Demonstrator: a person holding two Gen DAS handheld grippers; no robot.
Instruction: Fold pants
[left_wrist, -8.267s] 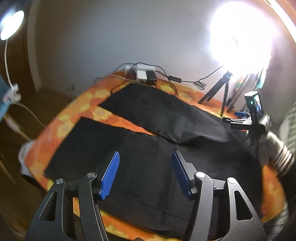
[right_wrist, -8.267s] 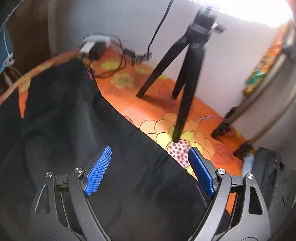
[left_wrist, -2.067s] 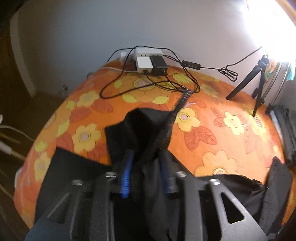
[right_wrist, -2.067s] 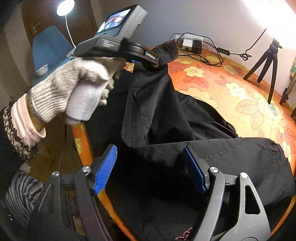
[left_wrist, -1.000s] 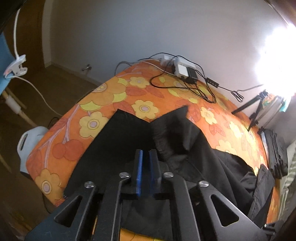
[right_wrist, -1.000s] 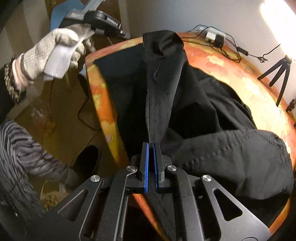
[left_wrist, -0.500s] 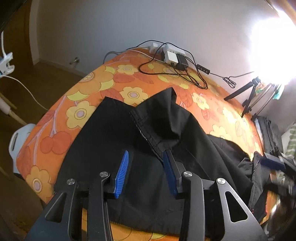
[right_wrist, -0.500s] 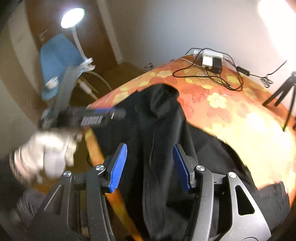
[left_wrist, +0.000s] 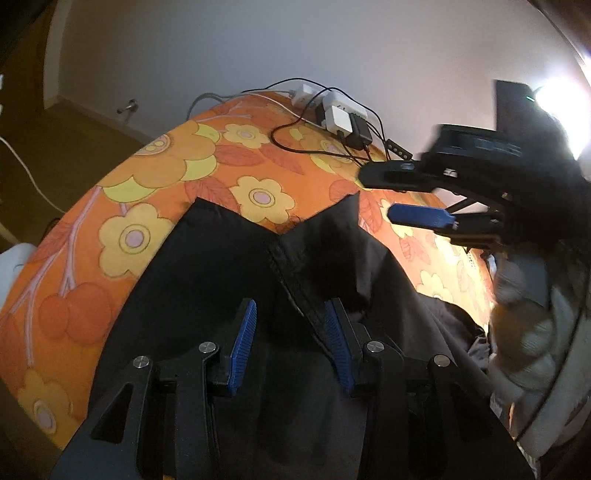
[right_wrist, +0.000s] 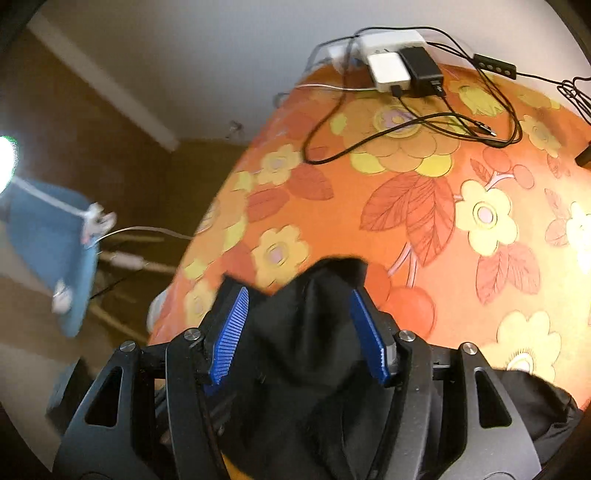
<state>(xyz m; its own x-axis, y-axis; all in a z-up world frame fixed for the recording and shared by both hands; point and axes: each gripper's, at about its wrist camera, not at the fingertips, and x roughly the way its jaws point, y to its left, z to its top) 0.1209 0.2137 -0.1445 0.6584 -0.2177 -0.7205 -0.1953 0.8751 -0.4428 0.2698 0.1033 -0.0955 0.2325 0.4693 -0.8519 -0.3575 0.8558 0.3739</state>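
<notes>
The black pants (left_wrist: 229, 295) lie on the counter (left_wrist: 159, 177), which is covered by an orange cloth with yellow flowers. One part lies flat toward the near left edge, and beside it a second layer lies on top with its hem raised into a soft peak near the middle of the counter. A stitched seam runs down from that peak toward the near edge.

The left tool (left_wrist: 291, 343) hovers low over the pants with its blue pads spread apart and nothing between them; the seam passes just by the right-hand pad (left_wrist: 338, 354). The right tool (right_wrist: 299, 332) is also spread wide, its blue pads on either side of the raised peak of black cloth without pinching it. From the left tool's camera the right tool (left_wrist: 421, 216) shows up at the far right, above the far edge of the pants, held in a pale knit glove (left_wrist: 528, 332), somewhat blurred.

At the far end of the counter sit a white charger (right_wrist: 389, 72) and a black charger (right_wrist: 423, 70), with black cables (right_wrist: 424, 125) looping across the flowers. Off to the left, past the counter's edge, stands a blue chair (right_wrist: 48, 251) with a lit lamp (right_wrist: 5, 162).
</notes>
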